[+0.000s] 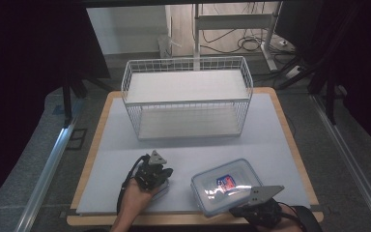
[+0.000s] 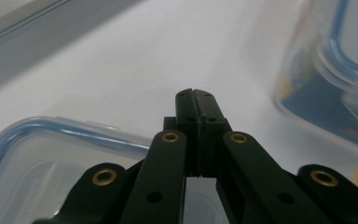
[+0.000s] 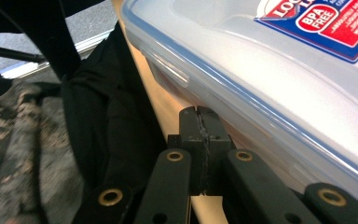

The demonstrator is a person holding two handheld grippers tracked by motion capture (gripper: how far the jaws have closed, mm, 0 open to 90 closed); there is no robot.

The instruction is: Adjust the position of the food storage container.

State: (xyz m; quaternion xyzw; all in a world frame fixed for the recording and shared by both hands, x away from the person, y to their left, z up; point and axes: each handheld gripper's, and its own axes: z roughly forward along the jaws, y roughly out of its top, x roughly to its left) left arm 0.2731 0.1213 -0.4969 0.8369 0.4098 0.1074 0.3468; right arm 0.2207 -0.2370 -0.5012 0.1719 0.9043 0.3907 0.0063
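Both hand-held grippers [image 1: 160, 180] [image 1: 251, 202] closed, empty, beside box [image 1: 227, 186].

Right gripper [image 3: 200, 112]: jaws pressed flat together, nothing between them, tips just beside the lower side wall of a clear plastic container [image 3: 270, 93]. Container lid rimmed in blue; a locking flap [image 3: 165, 70] lies along its near edge. Red-and-blue label [image 3: 328, 21] on the lid (reads "BPA FREE"). Pale wooden table edge [image 3: 168, 112] runs under the container. Dark fabric [image 3: 107, 121] to the left, speckled grey floor [image 3: 14, 154] beyond.
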